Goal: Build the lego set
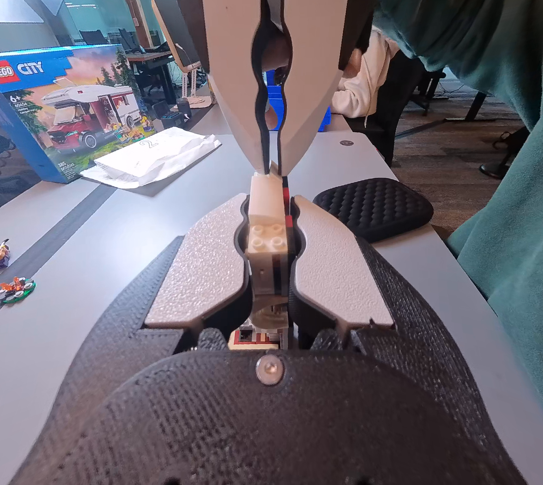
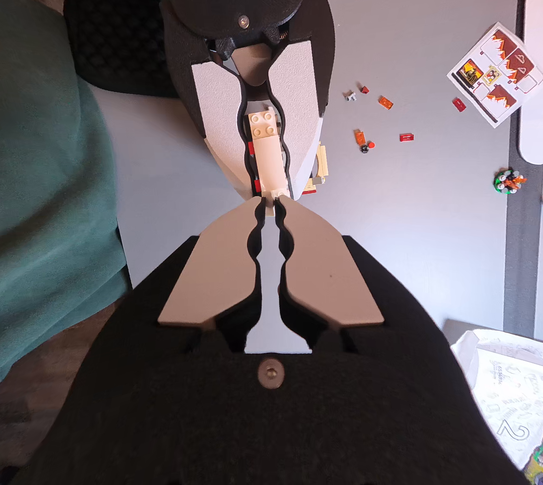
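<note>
Clamping the white, red-edged lego assembly point(image 1: 266, 236), left gripper point(image 1: 268, 200) jaws; right gripper point(image 2: 269, 200) jaws pinch its small white end piece point(image 2: 271, 208).

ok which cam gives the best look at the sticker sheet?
Right wrist view. The sticker sheet lies flat and unobstructed on the table at the upper right, near the loose red and orange pieces. The left wrist view doesn't show it at all.

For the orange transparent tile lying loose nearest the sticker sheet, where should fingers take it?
Judging from the right wrist view, take the flat orange transparent tile from straight above, fingers across its two long edges: it lies flat on the grey table, with free space around it.
</note>
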`<act>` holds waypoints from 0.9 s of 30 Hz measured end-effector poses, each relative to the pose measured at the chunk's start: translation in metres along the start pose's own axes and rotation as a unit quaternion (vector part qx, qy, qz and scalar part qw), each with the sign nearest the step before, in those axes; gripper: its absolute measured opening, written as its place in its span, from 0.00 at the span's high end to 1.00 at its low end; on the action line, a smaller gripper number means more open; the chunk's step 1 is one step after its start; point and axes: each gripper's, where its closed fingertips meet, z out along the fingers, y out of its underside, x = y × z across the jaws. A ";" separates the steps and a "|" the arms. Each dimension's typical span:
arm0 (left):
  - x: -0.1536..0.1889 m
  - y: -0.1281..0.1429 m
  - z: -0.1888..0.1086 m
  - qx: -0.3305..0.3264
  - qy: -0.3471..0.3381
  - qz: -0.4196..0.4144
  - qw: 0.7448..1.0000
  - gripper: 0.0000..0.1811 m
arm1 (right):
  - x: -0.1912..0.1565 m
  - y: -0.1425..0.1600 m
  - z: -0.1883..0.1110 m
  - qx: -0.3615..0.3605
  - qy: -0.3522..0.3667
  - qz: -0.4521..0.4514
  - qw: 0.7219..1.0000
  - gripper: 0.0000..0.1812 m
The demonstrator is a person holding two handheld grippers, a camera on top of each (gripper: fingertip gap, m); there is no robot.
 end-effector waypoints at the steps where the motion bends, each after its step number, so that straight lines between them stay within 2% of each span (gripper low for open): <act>1: 0.001 0.000 0.000 0.000 0.002 0.000 1.000 0.86 | -0.001 0.000 0.000 -0.004 -0.003 -0.001 1.000 0.97; 17: 0.001 0.000 0.000 0.000 0.005 0.000 1.000 0.86 | -0.001 -0.001 -0.001 -0.023 -0.013 -0.002 1.000 0.98; 27: 0.002 -0.001 0.001 0.009 0.006 -0.009 1.000 0.86 | -0.002 0.001 0.000 -0.059 -0.027 0.010 0.998 0.98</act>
